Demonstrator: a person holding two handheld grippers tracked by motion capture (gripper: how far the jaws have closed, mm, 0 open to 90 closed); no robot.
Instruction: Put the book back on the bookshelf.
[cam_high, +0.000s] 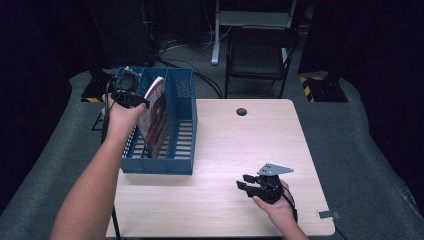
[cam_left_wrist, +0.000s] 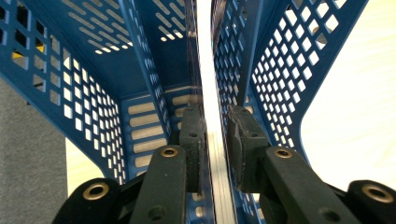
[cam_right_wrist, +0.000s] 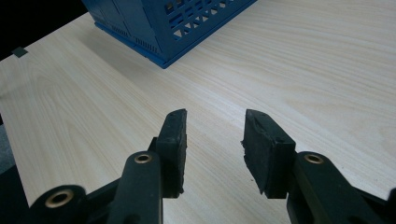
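My left gripper (cam_high: 136, 99) was at about ten o'clock on the tabletop (cam_high: 240, 145), reaching down into the blue rack (cam_high: 182, 125). The book (cam_high: 156, 112) stood on edge in the middle slot, leaning towards nine o'clock. Its long side ran from six to twelve o'clock, along the slot.

In the left gripper view my left gripper (cam_left_wrist: 215, 114) straddled the book's (cam_left_wrist: 208, 70) top edge, and the page block ran straight away from me between the jaws. The left pad lay against the cover. On the other side I could see a thin dark gap between the pages and the pad. So I judged the jaws slightly apart around the book rather than clamped on it. The rack (cam_left_wrist: 280, 70) walls rose close on both sides, so I judged the only free way out was straight up along the slot.

My right gripper (cam_high: 245, 182) rested at about five o'clock, well apart from the rack. Its jaws were apart with nothing between them, and they pointed across the bare tabletop (cam_right_wrist: 289, 56) towards the rack's corner (cam_right_wrist: 159, 28) at eleven o'clock. The left hand was plainly the nearer one to the book.
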